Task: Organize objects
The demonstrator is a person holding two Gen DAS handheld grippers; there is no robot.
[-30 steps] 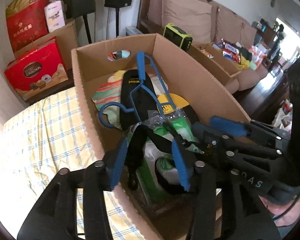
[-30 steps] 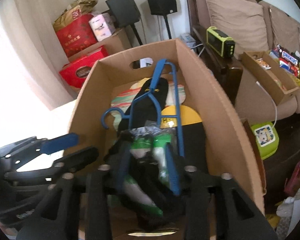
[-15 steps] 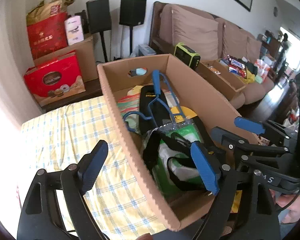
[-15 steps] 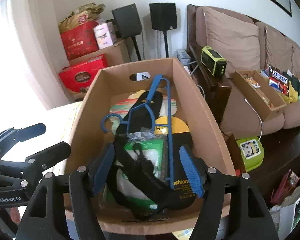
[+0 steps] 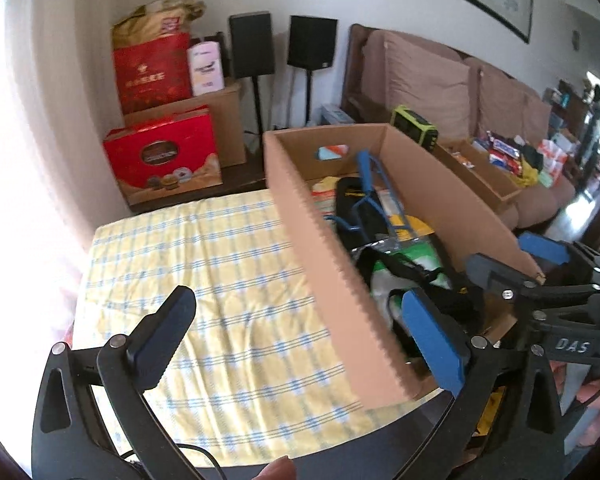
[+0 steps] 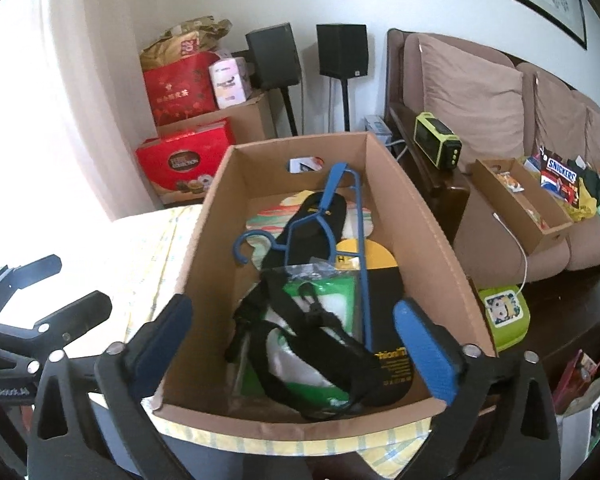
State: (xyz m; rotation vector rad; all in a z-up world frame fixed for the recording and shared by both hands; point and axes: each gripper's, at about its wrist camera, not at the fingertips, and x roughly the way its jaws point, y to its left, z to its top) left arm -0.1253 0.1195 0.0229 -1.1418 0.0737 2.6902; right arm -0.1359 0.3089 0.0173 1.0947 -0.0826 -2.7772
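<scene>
Cardboard box [image 6: 412, 216] sits on the yellow checked cloth [image 5: 220, 280], at the table's right part, and everything the task has gathered lies inside it; nothing loose shows on the cloth.

From the left: the left gripper [image 5: 296, 336] hangs over the near left corner of the box, its jaws opening and nothing between them but the box's long left wall; one pad is over the cloth, the other over the box's inside. The right gripper [image 6: 296, 340] faces straight down the length of the box from its near short end, jaws also opening, spread about as wide as the box itself and holding nothing. The box's long axis runs away from both grippers toward the far wall with the handle cut-out.

Inside, nearest the grippers, lies a green-and-white packet [image 6: 320, 312] in clear wrap with a black strap [image 6: 300, 344] looped over it. Beyond it a blue hanger [image 6: 320, 216] lies lengthwise, hook to the left, across a black insole [image 6: 316, 220] and a yellow-and-black card [image 6: 384, 276], with a striped item under them at the far end.

The right gripper is the nearer to the contents; the left is better placed for anything on the cloth.
</scene>
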